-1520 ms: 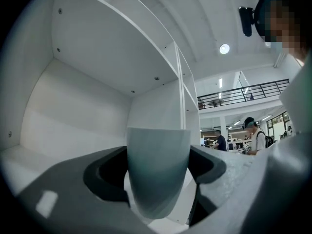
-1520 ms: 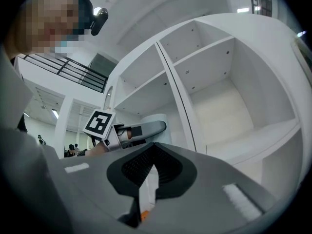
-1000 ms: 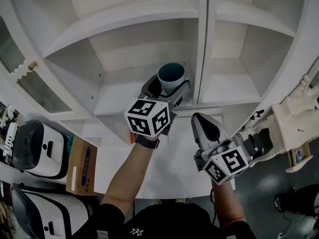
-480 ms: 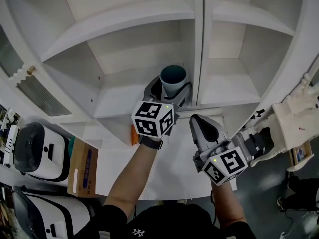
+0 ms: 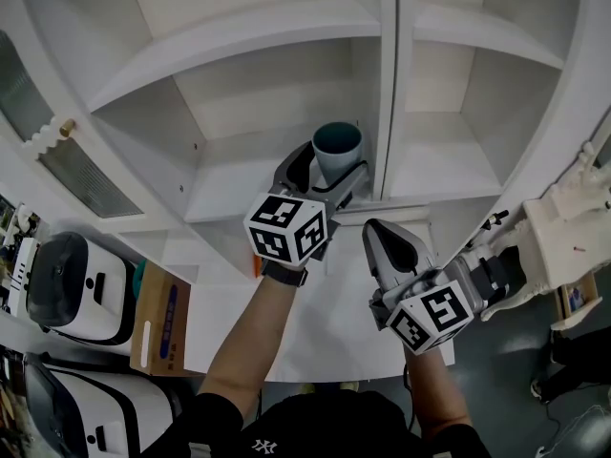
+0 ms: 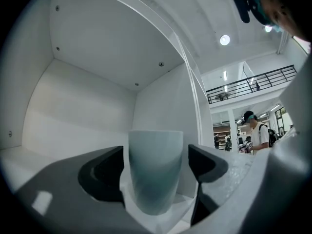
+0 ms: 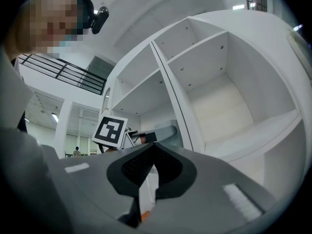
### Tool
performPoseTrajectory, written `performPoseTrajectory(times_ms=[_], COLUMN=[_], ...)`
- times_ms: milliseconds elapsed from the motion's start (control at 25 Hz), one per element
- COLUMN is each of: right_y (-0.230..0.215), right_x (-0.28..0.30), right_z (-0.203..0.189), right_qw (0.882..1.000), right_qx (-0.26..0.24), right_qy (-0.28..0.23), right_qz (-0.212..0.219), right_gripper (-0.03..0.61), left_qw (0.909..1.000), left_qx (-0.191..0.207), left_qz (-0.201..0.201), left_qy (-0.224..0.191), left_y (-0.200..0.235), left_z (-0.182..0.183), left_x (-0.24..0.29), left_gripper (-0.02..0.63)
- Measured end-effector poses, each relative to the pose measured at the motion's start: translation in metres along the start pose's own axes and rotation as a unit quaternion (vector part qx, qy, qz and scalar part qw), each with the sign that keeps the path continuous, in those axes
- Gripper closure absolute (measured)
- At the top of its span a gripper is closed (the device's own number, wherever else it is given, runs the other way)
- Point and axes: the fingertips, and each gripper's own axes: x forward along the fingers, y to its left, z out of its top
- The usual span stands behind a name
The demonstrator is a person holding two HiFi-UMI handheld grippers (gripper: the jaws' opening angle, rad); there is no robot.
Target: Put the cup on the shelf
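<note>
The left gripper [image 5: 323, 172] is clamped on the teal cup [image 5: 336, 147], which stands upright, mouth up, over the shelf board [image 5: 234, 175] at its 12 o'clock. The right gripper [image 5: 390, 248], jaws together and empty, waits at 5 o'clock, farther off.

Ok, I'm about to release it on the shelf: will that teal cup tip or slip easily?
Probably stiff: the cup shows no dent between the left gripper's jaws. Its smooth, tapered wall looks slippery. Taller than wide, narrower at the base, so it may tip if nudged.
</note>
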Motion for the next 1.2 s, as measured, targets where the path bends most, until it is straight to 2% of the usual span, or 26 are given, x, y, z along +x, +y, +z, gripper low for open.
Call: performPoseTrajectory(times_ms=[600, 960, 1200], right_y=[0.013, 0.038, 0.071], right_x=[0.000, -0.008, -0.015], right_z=[-0.009, -0.027, -0.038], right_qw=[1.000, 1.000, 0.999], right_qx=[-0.006, -0.015, -0.022], right_qy=[0.008, 0.025, 0.032], right_qz=[0.019, 0.004, -0.010], right_gripper=[0.565, 0.565, 0.565], left_qw=[0.9992, 0.9975, 0.9964], left_qx=[-0.031, -0.069, -0.082], left_qz=[0.022, -0.009, -0.021], left_qy=[-0.009, -0.008, 0.009], left_y=[-0.006, -0.035, -0.045], left_z=[0.002, -0.015, -0.031], left_x=[-0.066, -0.123, -0.165], left_gripper=[0.210, 0.339, 0.431])
